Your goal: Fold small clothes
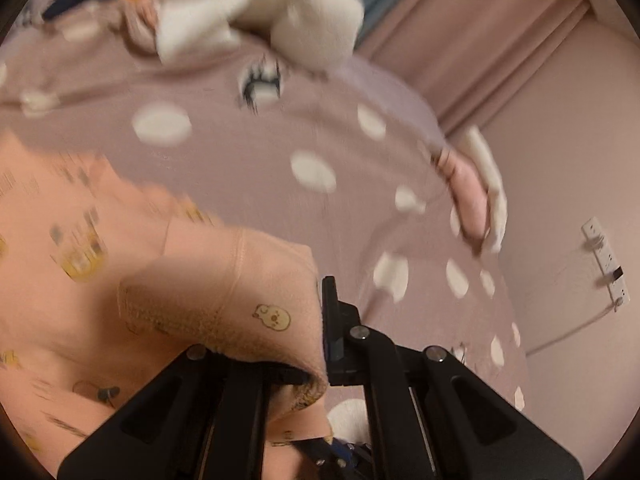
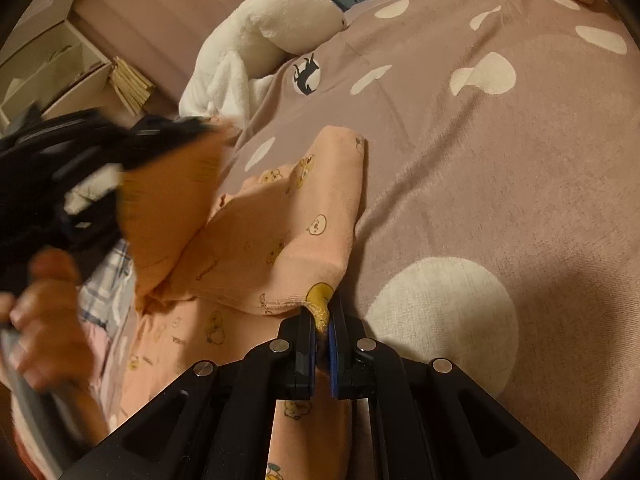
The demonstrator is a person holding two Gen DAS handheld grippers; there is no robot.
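A small peach garment with yellow bear prints point(image 2: 288, 224) lies partly folded on a mauve bedspread with white spots point(image 2: 500, 168). My right gripper point(image 2: 322, 320) is shut on the garment's hem at a yellow print, low over the bed. My left gripper point(image 1: 316, 320) is shut on another fold of the same garment point(image 1: 224, 292), which drapes over its left finger and hides it. In the right wrist view the left gripper point(image 2: 132, 148) appears blurred at the left, lifting a garment corner, with the person's hand point(image 2: 44, 304) on its handle.
A white plush blanket point(image 2: 256, 48) is heaped at the head of the bed, also in the left wrist view point(image 1: 248, 8). A pink and white item point(image 1: 476, 192) lies at the bed's edge. A shelf with books point(image 2: 80, 76) and a wall socket strip point(image 1: 606, 260) stand beside the bed.
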